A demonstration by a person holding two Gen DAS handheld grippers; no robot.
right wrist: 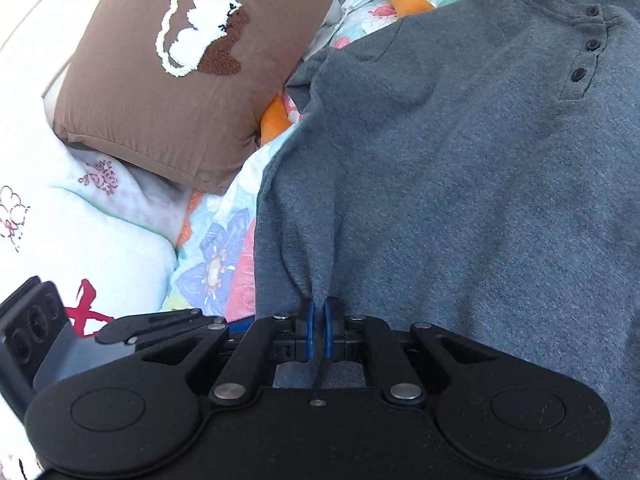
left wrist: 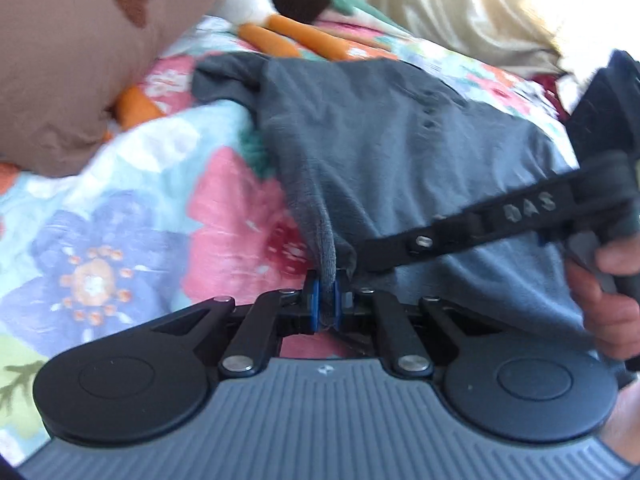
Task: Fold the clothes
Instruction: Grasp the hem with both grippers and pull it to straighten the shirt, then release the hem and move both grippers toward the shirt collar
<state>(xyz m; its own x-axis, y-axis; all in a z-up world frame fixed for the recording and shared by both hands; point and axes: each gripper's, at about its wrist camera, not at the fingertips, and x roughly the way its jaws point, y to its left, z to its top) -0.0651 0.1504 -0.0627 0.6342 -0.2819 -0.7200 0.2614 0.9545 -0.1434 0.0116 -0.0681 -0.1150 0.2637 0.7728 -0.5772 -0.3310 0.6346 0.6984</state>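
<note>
Near edge of the grey shirt (right wrist: 460, 200) is pinched in both the left gripper (left wrist: 325, 300) and right gripper (right wrist: 319, 328), jaws pressed together on cloth. Soft, limp knit; hem corners judged best gripped. Beyond, it is spread over the floral bedspread (left wrist: 120, 220), button placket farthest.

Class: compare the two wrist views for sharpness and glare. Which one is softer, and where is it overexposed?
Left wrist view: smeared with blur throughout, and the curtain at top right is blown out by backlight. Right wrist view: crisp, the grey shirt showing its weave and buttons, evenly lit, with fisheye bending at the edges.
</note>
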